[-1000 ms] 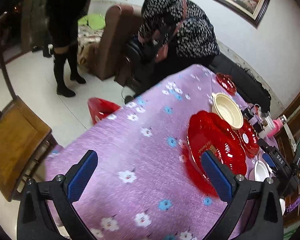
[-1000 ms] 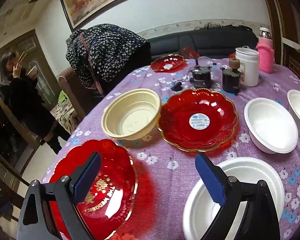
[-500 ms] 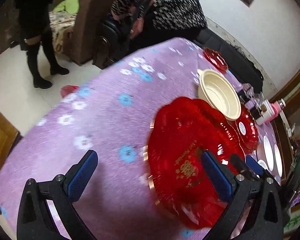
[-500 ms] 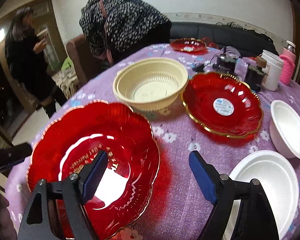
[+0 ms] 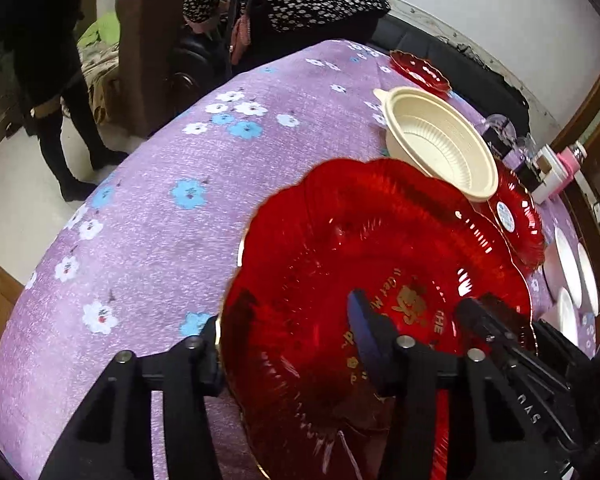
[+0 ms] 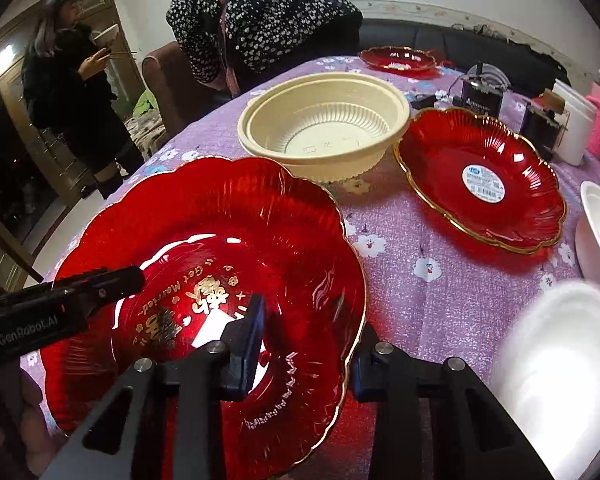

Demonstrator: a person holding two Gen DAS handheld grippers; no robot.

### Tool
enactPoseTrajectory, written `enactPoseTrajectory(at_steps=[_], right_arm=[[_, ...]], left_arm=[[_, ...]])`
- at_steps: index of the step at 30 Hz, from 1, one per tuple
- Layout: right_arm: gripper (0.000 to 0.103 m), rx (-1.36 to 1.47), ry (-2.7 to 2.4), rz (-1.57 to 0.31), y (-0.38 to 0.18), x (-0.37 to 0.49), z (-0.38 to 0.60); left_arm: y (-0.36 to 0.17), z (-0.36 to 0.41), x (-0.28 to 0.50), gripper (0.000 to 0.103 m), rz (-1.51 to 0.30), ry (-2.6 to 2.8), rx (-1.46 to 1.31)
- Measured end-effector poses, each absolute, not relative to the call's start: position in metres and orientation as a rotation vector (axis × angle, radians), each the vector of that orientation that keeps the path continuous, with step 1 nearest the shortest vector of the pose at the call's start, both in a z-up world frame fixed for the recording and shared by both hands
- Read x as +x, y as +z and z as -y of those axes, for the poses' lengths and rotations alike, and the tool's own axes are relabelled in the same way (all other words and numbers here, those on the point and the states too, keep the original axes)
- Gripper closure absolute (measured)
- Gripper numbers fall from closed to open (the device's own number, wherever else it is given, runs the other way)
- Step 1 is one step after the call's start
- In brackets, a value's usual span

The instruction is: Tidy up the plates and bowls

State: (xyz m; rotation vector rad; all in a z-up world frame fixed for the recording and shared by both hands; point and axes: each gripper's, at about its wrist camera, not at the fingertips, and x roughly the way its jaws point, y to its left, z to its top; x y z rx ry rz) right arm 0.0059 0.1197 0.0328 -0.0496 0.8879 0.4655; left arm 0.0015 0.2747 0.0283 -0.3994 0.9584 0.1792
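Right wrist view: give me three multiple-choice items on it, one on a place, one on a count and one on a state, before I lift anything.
1. The cream bowl stands:
A) just beyond the lettered red plate
B) on a chair
C) on the floor

2. Red plates on the table:
A) one
B) three
C) five

3. The right gripper is:
A) wide open over bare cloth
B) closed on a spoon
C) closed across the lettered red plate's rim

Key:
1 A: the bowl sits past that plate's far edge.
2 B: the lettered plate, the stickered plate and a far plate.
3 C: its jaws have just been closing, with one finger inside the rim and one outside.
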Motion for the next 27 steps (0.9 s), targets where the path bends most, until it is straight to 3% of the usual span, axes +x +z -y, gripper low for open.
enactPoseTrajectory(at_steps=[13, 27], right_arm=[[0.073, -0.152, 0.544, -0.664, 0.066, -0.047, -0.147], [0.073, -0.214, 0.513, -0.789, 0.037, -0.031, -0.153]], left_arm=[[0.073, -0.28, -0.044, 0.056, -0.78, 0.31, -0.285], [0.032, -0.275, -0.027, 0.056, -0.866, 0.377, -0.247]])
